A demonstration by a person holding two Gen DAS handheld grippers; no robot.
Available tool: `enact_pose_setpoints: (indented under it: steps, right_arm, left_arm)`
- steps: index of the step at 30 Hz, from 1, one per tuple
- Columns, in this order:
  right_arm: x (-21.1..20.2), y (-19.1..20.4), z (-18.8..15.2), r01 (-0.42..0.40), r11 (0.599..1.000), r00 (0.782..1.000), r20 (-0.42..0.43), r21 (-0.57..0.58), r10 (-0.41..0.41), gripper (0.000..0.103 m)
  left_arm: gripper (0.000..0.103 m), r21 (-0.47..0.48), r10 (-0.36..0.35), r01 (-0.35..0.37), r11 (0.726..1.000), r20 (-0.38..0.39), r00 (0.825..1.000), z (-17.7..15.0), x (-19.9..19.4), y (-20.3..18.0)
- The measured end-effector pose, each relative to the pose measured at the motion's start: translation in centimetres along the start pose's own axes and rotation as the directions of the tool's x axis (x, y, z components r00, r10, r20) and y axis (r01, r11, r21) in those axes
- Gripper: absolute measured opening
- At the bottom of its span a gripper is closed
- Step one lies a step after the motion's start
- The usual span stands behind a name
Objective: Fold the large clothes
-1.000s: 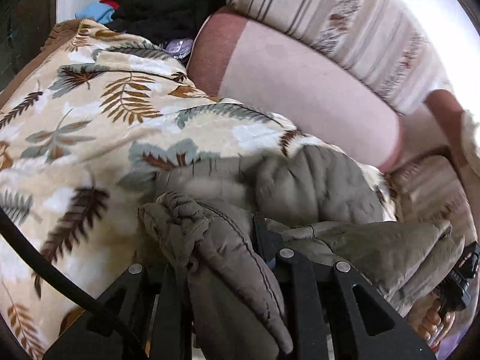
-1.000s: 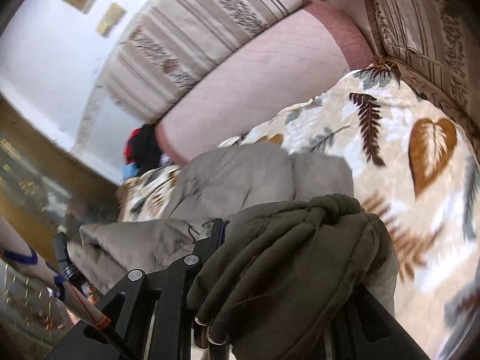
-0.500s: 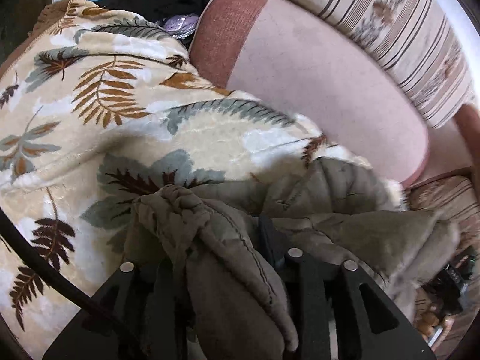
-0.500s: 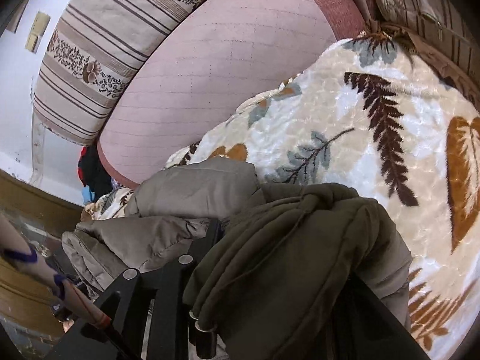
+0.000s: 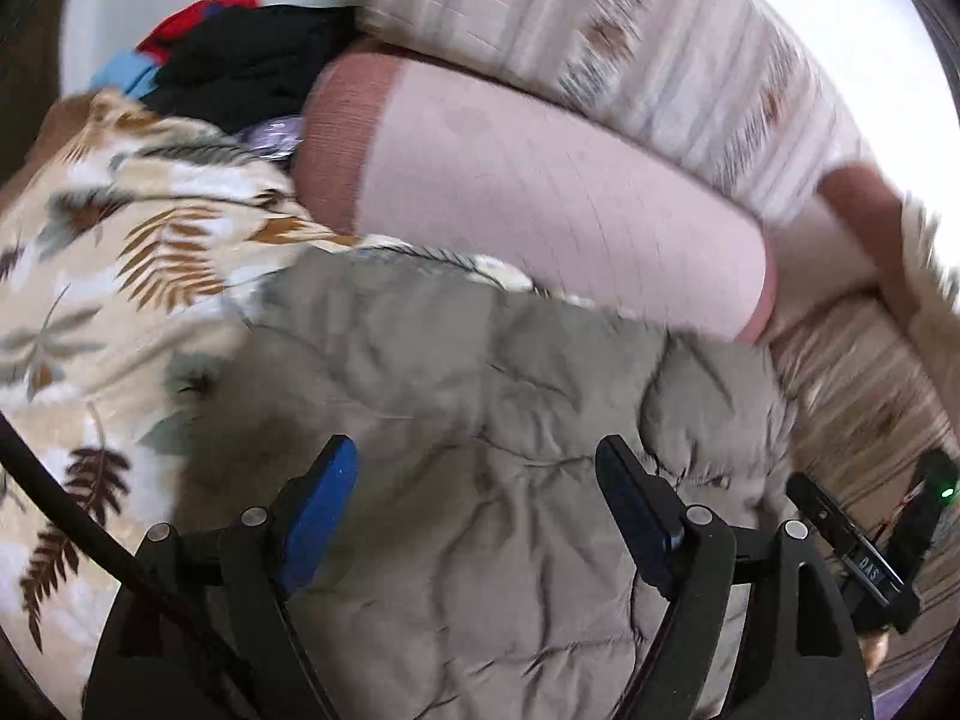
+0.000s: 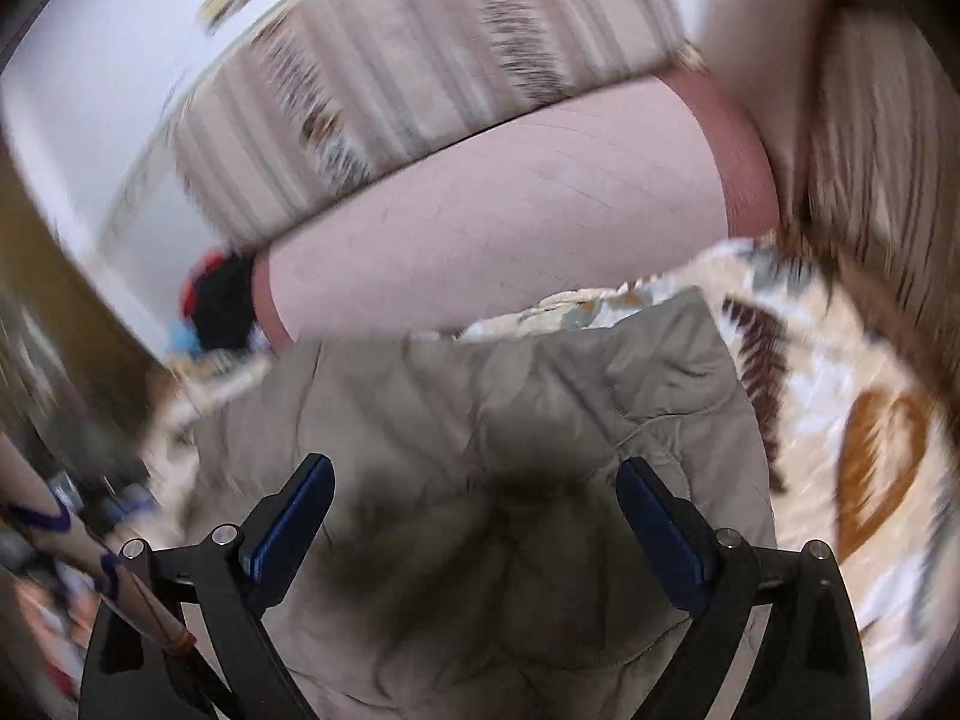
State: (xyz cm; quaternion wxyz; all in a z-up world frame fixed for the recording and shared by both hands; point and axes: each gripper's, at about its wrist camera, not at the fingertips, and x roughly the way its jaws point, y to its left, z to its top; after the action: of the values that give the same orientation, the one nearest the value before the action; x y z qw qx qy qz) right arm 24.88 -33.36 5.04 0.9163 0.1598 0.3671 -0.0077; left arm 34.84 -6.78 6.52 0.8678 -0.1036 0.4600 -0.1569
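A large grey-olive quilted jacket (image 5: pixel 480 420) lies spread and rumpled on a leaf-print blanket (image 5: pixel 108 276). It also fills the right wrist view (image 6: pixel 510 420). My left gripper (image 5: pixel 477 474) is open and empty, its blue-padded fingers apart just above the jacket. My right gripper (image 6: pixel 474 498) is open and empty too, above the jacket's near part. The other gripper's black body (image 5: pixel 864 546) shows at the lower right of the left wrist view. Both views are motion-blurred.
A pink bolster (image 5: pixel 540 198) and a striped cushion (image 5: pixel 630 36) line the back of the sofa. A pile of black, red and blue clothes (image 5: pixel 228 60) sits at the far left corner. The blanket (image 6: pixel 840 420) extends to the right of the jacket.
Both grippers have opened and let go of the bunched jacket. The jacket now lies spread on the blanket. Both grippers have pulled back and up.
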Motion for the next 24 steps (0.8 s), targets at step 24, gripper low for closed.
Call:
enact_pose_setpoints:
  steps: [24]
  right_arm:
    - [12.8,-2.9,1.3,0.097,0.995,0.984,-0.150,-0.012,-0.098,0.103]
  left_arm:
    - [0.094,0.073,0.168,-0.164,0.984,-0.060,0.984,3.6,12.8,-0.3]
